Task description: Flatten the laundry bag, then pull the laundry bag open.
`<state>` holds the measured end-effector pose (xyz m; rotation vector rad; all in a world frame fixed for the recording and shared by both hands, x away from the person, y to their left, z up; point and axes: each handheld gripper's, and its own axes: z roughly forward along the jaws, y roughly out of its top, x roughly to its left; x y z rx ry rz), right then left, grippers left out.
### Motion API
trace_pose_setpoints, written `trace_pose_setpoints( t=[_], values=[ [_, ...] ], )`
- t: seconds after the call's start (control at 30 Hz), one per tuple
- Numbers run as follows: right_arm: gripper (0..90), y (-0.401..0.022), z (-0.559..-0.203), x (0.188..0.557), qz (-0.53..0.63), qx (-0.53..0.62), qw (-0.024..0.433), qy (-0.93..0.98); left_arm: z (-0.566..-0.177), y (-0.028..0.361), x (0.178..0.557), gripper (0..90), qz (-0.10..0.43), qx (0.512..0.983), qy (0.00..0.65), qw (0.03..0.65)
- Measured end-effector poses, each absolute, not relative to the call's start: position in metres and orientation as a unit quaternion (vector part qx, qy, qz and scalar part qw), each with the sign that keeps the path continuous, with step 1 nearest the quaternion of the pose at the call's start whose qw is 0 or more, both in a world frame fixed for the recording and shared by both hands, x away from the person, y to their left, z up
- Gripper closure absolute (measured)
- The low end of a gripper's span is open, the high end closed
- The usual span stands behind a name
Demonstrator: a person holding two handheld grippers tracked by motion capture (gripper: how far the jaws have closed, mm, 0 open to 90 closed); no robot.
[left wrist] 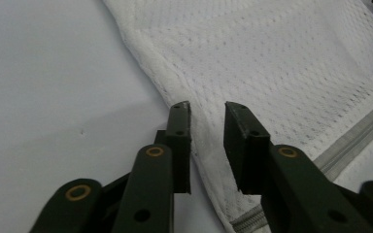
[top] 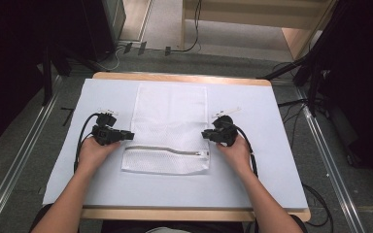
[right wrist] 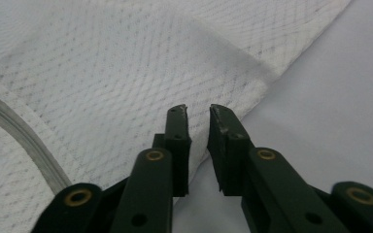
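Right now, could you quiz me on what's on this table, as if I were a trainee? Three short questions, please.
1. True or false: the zipper on the white mesh bag runs near the edge closest to the person.
2. Which side of the bag does the left claw sit at: A its left edge, B its far edge, C its middle?
3. Fill in: the right claw has its jaws ____, with nothing pinched between them.

Key: 1 true; 2 A; 3 apart (open). Both claws flank the bag on the pale table cover.

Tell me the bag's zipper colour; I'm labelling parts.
Grey, on the white mesh bag; zipper clearest in left gripper view.
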<state>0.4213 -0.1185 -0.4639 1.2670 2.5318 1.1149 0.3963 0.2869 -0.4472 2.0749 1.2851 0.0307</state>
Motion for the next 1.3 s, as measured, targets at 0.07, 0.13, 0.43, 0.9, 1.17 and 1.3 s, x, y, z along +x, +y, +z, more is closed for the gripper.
trace_pose_setpoints(
  t=[0.07,0.13,0.43,0.9,1.17,1.3],
  values=[
    [73.2,-0.12,-0.462,0.42,0.371,0.414,0.046,0.83,-0.445,0.285,0.394,62.0,0.008,0.8,0.492,0.343],
    [70.9,-0.122,-0.46,0.417,0.375,0.412,0.046,0.829,-0.442,0.285,0.393,59.1,0.007,0.801,0.486,0.349],
    [67.6,-0.126,-0.454,0.412,0.388,0.406,0.038,0.826,-0.433,0.279,0.386,51.5,0.004,0.808,0.468,0.357],
    [75.4,-0.125,-0.443,0.398,0.394,0.388,0.029,0.833,-0.418,0.26,0.374,47.3,0.003,0.826,0.421,0.375],
    [90.0,-0.125,-0.444,0.381,0.388,0.377,0.017,0.841,-0.411,0.239,0.37,46.2,0.006,0.839,0.394,0.376],
    [90.0,-0.122,-0.451,0.383,0.376,0.383,0.003,0.844,-0.411,0.233,0.368,45.4,0.007,0.84,0.389,0.378]
  ],
)
